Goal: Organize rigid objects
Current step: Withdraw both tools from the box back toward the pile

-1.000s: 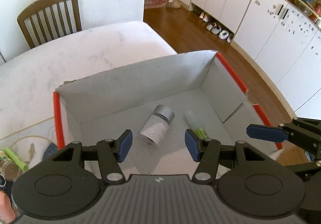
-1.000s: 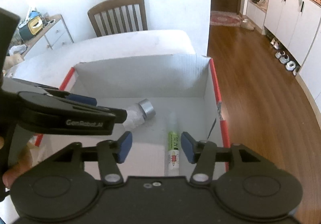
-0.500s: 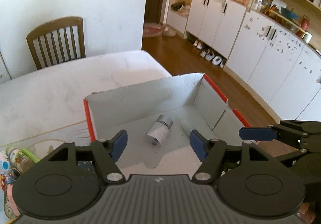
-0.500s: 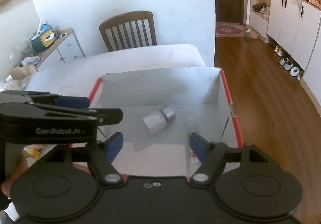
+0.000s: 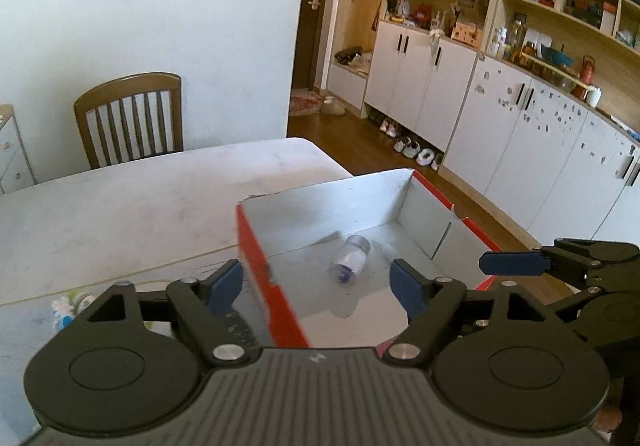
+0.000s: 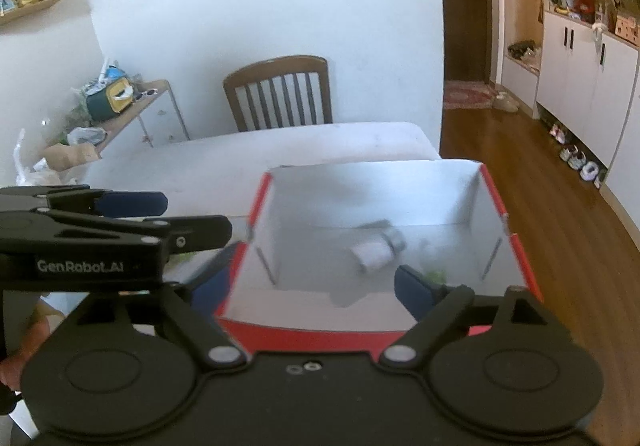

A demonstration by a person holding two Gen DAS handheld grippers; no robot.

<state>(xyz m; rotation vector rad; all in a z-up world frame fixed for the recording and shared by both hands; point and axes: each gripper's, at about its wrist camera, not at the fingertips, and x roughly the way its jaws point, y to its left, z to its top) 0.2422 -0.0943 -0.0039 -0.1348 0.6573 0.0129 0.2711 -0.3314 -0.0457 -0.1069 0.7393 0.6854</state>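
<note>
Both grippers' fingers are spreading wide and gripping nothing: the left gripper is straddling the red-rimmed box's near-left wall, while the right gripper is hovering over its near edge. Ahead of the fingers, a small bottle is lying on its side on the box floor, a green-labelled tube beside it.

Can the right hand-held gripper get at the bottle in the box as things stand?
Probably yes. The right hand-held gripper is open and empty above the near rim of the box; the bottle lies on its side on the floor with nothing over it.
</note>
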